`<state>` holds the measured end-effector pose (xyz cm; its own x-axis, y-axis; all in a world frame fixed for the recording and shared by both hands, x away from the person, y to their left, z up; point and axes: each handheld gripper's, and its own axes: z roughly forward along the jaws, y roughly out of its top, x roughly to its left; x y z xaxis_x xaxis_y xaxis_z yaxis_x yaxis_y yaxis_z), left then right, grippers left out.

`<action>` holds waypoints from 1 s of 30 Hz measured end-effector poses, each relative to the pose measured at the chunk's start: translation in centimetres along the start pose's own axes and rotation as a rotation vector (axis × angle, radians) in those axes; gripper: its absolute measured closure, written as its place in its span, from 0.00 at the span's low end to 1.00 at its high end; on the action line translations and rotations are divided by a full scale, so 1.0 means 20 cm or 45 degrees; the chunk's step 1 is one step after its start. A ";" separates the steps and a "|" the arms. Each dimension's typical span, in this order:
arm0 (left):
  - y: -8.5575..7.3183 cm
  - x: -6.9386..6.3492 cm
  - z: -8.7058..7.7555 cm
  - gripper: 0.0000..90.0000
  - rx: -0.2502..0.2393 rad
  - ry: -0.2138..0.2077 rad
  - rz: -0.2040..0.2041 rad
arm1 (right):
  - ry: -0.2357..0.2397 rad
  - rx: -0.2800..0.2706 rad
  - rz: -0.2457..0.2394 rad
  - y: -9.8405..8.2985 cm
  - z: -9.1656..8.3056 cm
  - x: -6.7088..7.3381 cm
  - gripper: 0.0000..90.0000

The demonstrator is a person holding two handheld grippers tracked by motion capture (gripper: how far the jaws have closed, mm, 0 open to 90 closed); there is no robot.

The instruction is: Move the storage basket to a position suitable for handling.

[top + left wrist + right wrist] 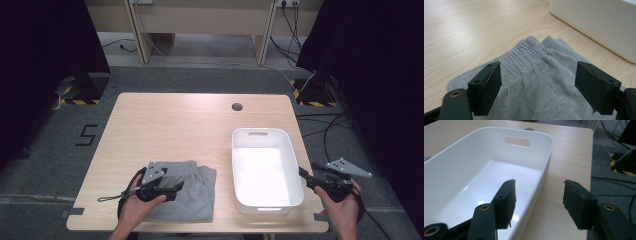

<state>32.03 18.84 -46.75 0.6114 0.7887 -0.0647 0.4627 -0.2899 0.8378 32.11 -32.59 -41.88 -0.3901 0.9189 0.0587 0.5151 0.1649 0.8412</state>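
Observation:
A folded grey garment [195, 195] with an elastic waistband lies on the near left part of the wooden table [175, 125]. My left gripper [176, 191] hovers just over it, jaws open. In the left gripper view the grey garment [536, 62] spreads below and between the jaws of my left gripper [537, 82], which do not press on it. An empty white bin [293, 155] stands at the near right. My right gripper [305, 178] is raised beside its right wall, open. In the right gripper view the jaws of my right gripper [539, 195] straddle the white bin's [529, 155] rim without touching it.
A round cable hole [237, 106] sits near the table's far edge. The table's right edge runs close to the bin. Cables [330, 130] lie on the grey floor to the right, and a "5" mark [86, 135] to the left. Dark curtains flank both sides.

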 end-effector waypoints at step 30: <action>0.01 -0.04 0.03 0.24 0.029 -0.043 0.047 | 0.085 0.331 -0.251 0.12 0.41 0.02 0.82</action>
<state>32.00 17.79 -46.88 0.6496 0.7585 -0.0523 0.4534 -0.3313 0.8274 39.41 -28.97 -44.32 -0.5463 0.8361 -0.0494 0.5989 0.4312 0.6748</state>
